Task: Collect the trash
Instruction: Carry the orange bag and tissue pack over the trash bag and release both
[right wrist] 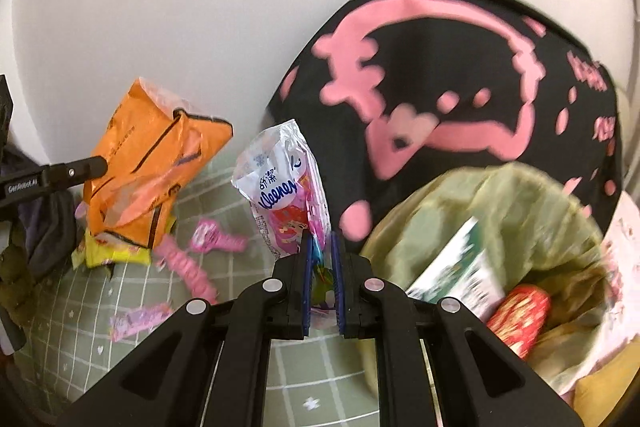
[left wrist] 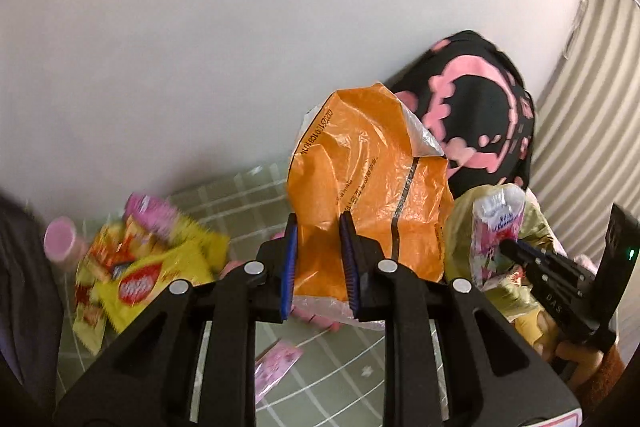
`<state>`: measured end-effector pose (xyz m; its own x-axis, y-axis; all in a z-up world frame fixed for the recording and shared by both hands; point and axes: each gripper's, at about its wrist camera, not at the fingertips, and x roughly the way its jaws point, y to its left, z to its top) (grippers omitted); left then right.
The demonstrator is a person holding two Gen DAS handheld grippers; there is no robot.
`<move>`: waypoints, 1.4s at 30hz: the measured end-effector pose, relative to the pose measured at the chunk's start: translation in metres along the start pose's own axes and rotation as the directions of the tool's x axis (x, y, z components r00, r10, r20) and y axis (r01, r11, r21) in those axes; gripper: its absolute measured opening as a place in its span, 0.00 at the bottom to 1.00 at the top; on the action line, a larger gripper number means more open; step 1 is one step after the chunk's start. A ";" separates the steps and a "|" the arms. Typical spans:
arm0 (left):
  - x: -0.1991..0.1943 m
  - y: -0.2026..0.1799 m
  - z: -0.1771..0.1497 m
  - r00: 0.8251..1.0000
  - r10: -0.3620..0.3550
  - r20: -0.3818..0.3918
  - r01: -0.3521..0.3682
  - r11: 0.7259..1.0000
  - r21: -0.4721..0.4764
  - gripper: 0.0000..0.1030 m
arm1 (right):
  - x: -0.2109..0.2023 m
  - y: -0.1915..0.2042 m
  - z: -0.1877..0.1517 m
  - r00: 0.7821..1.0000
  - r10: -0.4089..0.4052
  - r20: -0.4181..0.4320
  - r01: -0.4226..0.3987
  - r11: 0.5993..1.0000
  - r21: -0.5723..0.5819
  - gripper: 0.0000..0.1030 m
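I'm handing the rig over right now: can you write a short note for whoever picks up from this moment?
Left tongs: shut on the orange snack bag, lifted.
Right tongs: shut on the Kleenex tissue pack, held beside the bin.
Green-lined trash bin already holds a red wrapper and a white-green pack.
Left: drop both, then the yellow snack bags and pink wrappers on the green mat.

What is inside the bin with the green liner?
In the green-lined bin lie a white and green printed packet and a red patterned wrapper. Anything beneath them, and the bin's bottom, is hidden by the liner folds.
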<state>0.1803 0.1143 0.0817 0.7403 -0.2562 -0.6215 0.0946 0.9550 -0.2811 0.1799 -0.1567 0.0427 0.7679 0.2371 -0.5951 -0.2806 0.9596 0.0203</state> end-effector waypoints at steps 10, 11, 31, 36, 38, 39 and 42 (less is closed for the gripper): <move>0.024 -0.069 0.046 0.989 -0.145 0.002 0.144 0.982 0.122 0.19 | -0.034 -0.067 0.024 0.981 -0.183 0.063 0.180 0.982 0.052 0.10; 0.028 -0.076 0.048 0.988 -0.156 -0.004 0.155 0.978 0.136 0.19 | -0.035 -0.074 0.022 0.978 -0.199 0.059 0.195 0.979 0.062 0.10; 0.095 -0.183 0.048 0.905 -0.387 -0.179 0.423 0.862 0.278 0.20 | -0.069 -0.150 0.011 0.895 -0.445 -0.027 0.441 0.875 0.201 0.10; 0.122 -0.218 0.028 0.884 -0.375 -0.277 0.454 0.830 0.323 0.20 | -0.088 -0.159 0.005 0.868 -0.496 -0.037 0.490 0.841 0.230 0.10; 0.134 -0.230 0.016 0.885 -0.348 -0.309 0.445 0.825 0.347 0.20 | -0.095 -0.162 0.001 0.859 -0.510 -0.040 0.504 0.830 0.239 0.10; 0.142 -0.236 0.008 0.885 -0.332 -0.326 0.441 0.823 0.358 0.20 | -0.097 -0.164 -0.001 0.857 -0.514 -0.043 0.507 0.827 0.243 0.10; 0.159 -0.248 -0.007 0.889 -0.289 -0.355 0.420 0.824 0.381 0.20 | -0.106 -0.168 -0.008 0.850 -0.525 -0.047 0.518 0.815 0.259 0.10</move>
<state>0.2703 -0.1641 0.0471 0.3943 -0.5567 -0.7312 0.6422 0.7360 -0.2141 0.1413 -0.3444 0.0956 0.7728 -0.3096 -0.5540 0.3183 0.9443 -0.0837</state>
